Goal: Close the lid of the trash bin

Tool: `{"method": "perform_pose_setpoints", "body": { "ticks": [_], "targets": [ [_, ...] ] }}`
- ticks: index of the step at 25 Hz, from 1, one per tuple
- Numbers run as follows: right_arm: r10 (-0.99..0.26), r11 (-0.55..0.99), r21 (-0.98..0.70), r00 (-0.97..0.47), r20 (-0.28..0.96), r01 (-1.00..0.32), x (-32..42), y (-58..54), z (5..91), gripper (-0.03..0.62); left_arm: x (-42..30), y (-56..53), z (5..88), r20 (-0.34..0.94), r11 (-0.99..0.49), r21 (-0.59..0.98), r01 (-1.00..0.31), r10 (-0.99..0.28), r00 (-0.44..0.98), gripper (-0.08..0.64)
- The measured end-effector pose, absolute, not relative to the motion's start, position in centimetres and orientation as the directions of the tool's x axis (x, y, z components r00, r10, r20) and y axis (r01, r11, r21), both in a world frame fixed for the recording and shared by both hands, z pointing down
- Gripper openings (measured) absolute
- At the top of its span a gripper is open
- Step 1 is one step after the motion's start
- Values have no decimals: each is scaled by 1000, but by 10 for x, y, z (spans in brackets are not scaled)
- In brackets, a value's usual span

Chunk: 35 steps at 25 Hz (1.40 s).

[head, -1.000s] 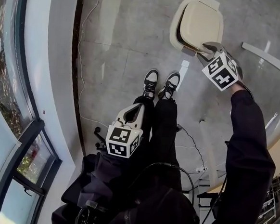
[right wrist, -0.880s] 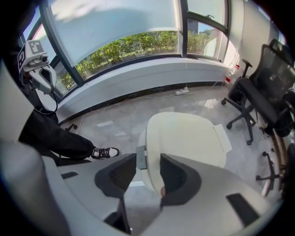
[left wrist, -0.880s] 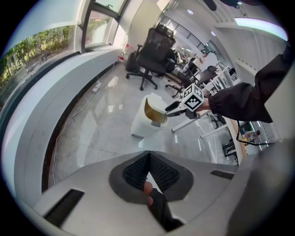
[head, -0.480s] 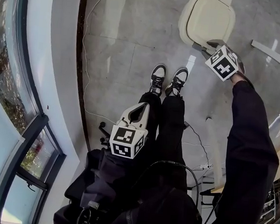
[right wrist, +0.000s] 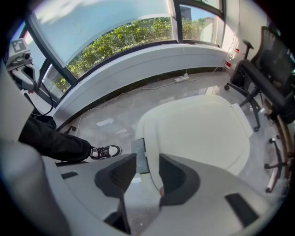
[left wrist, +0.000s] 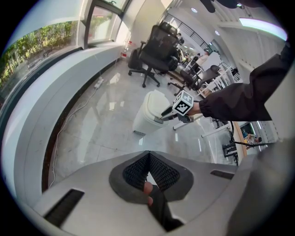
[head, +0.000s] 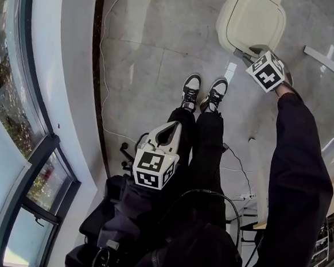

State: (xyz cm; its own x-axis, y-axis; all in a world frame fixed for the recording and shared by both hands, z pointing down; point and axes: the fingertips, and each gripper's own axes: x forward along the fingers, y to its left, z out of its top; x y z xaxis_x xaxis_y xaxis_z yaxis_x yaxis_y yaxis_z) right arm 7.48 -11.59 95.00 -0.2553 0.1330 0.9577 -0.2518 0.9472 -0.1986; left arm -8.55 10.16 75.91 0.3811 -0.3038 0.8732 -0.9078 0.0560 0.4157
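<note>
We look steeply down on a pale grey tiled floor (head: pixel 150 59), with a broad white curved window ledge (head: pixel 69 65) along its left side. Near the far edge of the floor stands the rounded cream plastic trash bin (head: pixel 252 21), just ahead of the person's feet and a little to their right. Its smooth cream lid (right wrist: pixel 203 133) lies down flat on the bin's body, as far as we can make out from the right gripper view and the left gripper view.

A black mesh office chair (left wrist: pixel 156 48) stands beyond the bin, near the window wall (other chairs and desks crowd the room behind it).

The right gripper (right wrist: pixel 147 160) reaches out on a dark-sleeved arm to the bin's near edge. Its jaws are clenched on the front lip of the lid, one jaw to each side, and a small grey plastic tab (right wrist: pixel 139 156) at that lip sits between them too, against the left-hand jaw.

The left gripper (left wrist: pixel 148 156) is held back close to the person's legs, well apart from the bin. Its jaws are pressed together with nothing between them.

The black-and-white sneakers (head: pixel 192 87) stand side by side on the tiles, and a thin white cable (head: pixel 100 84) runs along the floor near the ledge.
</note>
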Motion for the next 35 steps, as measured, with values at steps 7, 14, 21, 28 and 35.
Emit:
{"method": "perform_pose_setpoints", "body": {
  "ticks": [7,14,21,28,35],
  "targets": [
    [147,941,-213,-250,957,-264,75,-115,952,155,-83,97,758,868,61,426,-903,-309,389,-5],
    [145,934,-216,-250,957,-285,74,-115,956,155,-82,99,759,869,58,424,-904,-305,389,-5],
    [108,926,-197,-274,956,-322,73,-119,951,155,-81,99,758,869,53,422,-905,-309,387,-5],
    [-30,858,-179,-395,918,-481,62,-130,885,153,-78,72,727,847,-12,413,-910,-363,389,-5],
    [-396,664,-178,-543,740,-726,57,-147,718,61,-70,1,645,772,-130,387,-913,-496,398,-5]
  ]
}}
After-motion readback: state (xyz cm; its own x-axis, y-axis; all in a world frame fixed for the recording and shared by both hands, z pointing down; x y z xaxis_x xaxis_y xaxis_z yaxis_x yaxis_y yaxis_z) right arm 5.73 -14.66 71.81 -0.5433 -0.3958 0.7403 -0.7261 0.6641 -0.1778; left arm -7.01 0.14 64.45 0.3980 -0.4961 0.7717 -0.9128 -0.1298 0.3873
